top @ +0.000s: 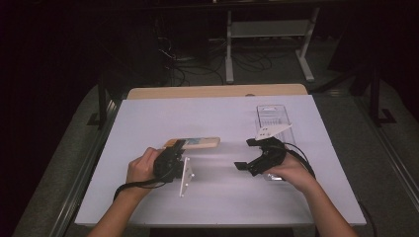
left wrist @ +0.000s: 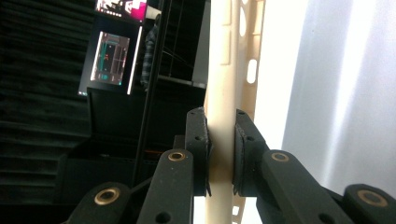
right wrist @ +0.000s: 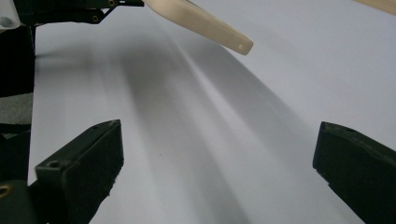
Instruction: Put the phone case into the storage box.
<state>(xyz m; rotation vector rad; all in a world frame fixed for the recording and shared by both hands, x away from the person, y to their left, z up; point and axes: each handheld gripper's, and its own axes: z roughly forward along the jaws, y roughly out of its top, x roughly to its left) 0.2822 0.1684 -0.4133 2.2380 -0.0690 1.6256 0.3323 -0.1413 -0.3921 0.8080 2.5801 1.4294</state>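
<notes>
A flat cream plastic piece (top: 200, 143) with slots and an orange end is held just above the white table, left of centre. My left gripper (top: 177, 146) is shut on its near end. In the left gripper view both pads (left wrist: 201, 140) press on the piece (left wrist: 219, 70), seen edge-on. My right gripper (top: 246, 154) is right of centre, open, with nothing between its fingers. In the right gripper view it (right wrist: 215, 135) stands wide over bare table, pointing toward the piece's rounded tip (right wrist: 205, 23), which has a small hole. The left gripper (right wrist: 70, 11) shows at that view's top left.
A clear plastic box (top: 272, 118) stands at the back right, just behind the right hand. The white table sheet (top: 212, 207) ends at a wooden strip (top: 217, 91) at the back. Beyond it are a dark floor, cables and a white frame (top: 267, 29).
</notes>
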